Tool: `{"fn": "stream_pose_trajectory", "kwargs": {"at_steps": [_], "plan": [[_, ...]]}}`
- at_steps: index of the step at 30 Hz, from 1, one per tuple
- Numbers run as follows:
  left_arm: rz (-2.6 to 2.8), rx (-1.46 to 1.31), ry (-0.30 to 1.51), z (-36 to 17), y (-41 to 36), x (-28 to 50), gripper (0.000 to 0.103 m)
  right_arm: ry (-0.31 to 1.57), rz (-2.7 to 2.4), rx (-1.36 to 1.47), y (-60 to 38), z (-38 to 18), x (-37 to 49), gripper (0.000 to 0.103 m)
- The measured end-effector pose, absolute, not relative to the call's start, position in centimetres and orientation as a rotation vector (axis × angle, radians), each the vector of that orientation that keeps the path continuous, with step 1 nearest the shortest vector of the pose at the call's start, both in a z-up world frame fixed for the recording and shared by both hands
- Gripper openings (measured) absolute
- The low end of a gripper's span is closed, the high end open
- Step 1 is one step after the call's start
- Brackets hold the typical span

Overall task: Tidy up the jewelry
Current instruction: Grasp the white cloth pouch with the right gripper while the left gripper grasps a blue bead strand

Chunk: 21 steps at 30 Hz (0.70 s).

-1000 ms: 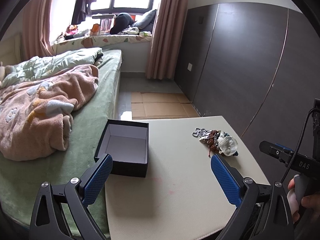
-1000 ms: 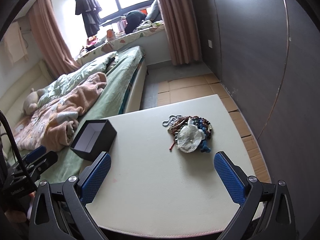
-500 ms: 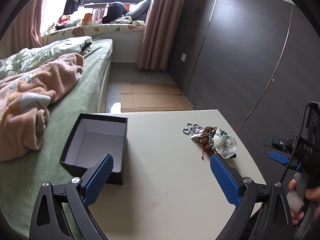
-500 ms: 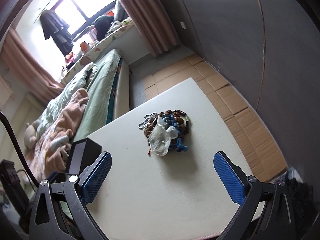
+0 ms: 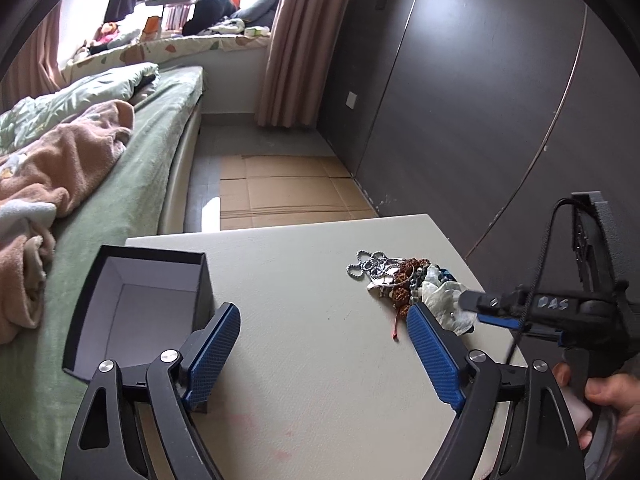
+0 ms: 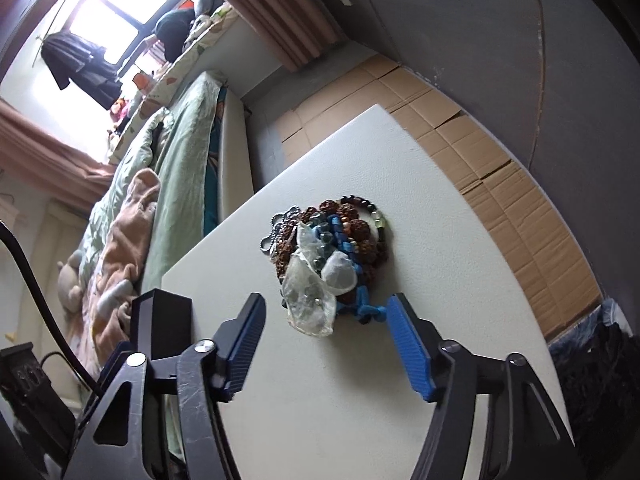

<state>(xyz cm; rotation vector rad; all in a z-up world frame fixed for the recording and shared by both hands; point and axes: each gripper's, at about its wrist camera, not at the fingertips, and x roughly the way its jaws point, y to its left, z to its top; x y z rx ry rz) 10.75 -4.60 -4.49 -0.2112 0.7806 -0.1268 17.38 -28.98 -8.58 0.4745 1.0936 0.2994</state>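
1. A pale table [image 5: 312, 344] stands beside a bed [image 5: 132, 184] spread with a green sheet and a rumpled pink blanket [image 5: 52, 168], in a room with dark wall panels [image 5: 460, 100].
2. Flattened cardboard [image 5: 288, 188] covers the floor between the table and a pink curtain [image 5: 296, 40], below a bright window.
3. A jewelry pile [image 6: 332, 248] of brown beads, blue beads, a ball chain and a clear plastic bag lies on the table's right half.
4. An open black box [image 5: 136, 296] sits at the table's left edge, well apart from the pile.
5. The right gripper [image 6: 324, 320] hovers at the pile's near edge, jaws spread wide around it, holding nothing.
6. The left gripper [image 5: 320, 336] hangs above bare tabletop, jaws likewise apart and empty.
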Motion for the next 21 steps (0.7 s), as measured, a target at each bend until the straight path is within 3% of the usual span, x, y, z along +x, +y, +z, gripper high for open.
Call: {"fn": "stream_pose_trajectory", "kwargs": {"at_steps": [3, 5, 12, 16, 21], "plan": [[-0.147, -0.234, 0.792, -4.8, -4.9, 11.6, 0.083, 1.138, 0.274, 0.423, -27.7, -9.5, 18.4, 0.041], [-0.153, -0.246, 0.800, -5.0, -5.0, 12.1, 0.083, 1.157, 0.287, 0.438, -27.5, -10.0, 18.8, 0.007], [-0.168, -0.222, 0.799, -5.1, -6.7, 13.6, 0.083, 1.014, 0.378, 0.519, -28.8, -7.2, 17.9, 0.003], [-0.195, -0.222, 0.842, -5.6, -7.9, 14.6, 0.072, 0.958, 0.349, 0.552, -30.5, -5.9, 17.8, 0.003], [-0.234, -0.163, 0.860, -5.5, -10.7, 15.0, 0.067, 0.912, 0.326, 0.632, -32.5, -5.0, 17.9, 0.003]]}}
